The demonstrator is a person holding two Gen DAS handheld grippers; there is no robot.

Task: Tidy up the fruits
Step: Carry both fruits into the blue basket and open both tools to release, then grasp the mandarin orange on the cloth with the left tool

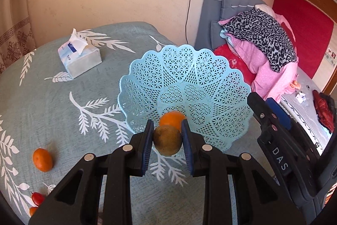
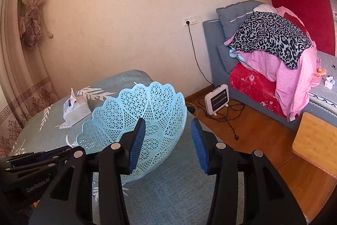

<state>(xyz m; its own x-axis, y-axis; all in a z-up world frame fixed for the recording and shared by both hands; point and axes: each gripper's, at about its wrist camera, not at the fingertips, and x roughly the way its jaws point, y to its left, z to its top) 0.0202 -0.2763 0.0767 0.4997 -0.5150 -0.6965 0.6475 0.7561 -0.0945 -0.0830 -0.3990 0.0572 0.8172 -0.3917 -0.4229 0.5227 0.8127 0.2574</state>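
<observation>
My left gripper (image 1: 167,141) is shut on a brown-green kiwi (image 1: 167,140), held just over the near rim of a light blue lattice basket (image 1: 185,85). One orange (image 1: 173,119) lies inside the basket, right behind the kiwi. The basket (image 2: 151,119) stands tilted on the table. Its near wall runs between the fingers of my right gripper (image 2: 168,147), which is open. The left pad sits inside the bowl and the right pad hangs clear outside it. A tangerine (image 1: 42,159) and small red tomatoes (image 1: 38,198) lie on the cloth at the lower left.
A tissue pack (image 1: 79,56) sits at the back of the grey-green leaf-print tablecloth (image 1: 52,109). Beyond the table's right edge is a wooden floor with a small heater (image 2: 217,99) and cables. A bed piled with bedding (image 2: 273,56) lies further right.
</observation>
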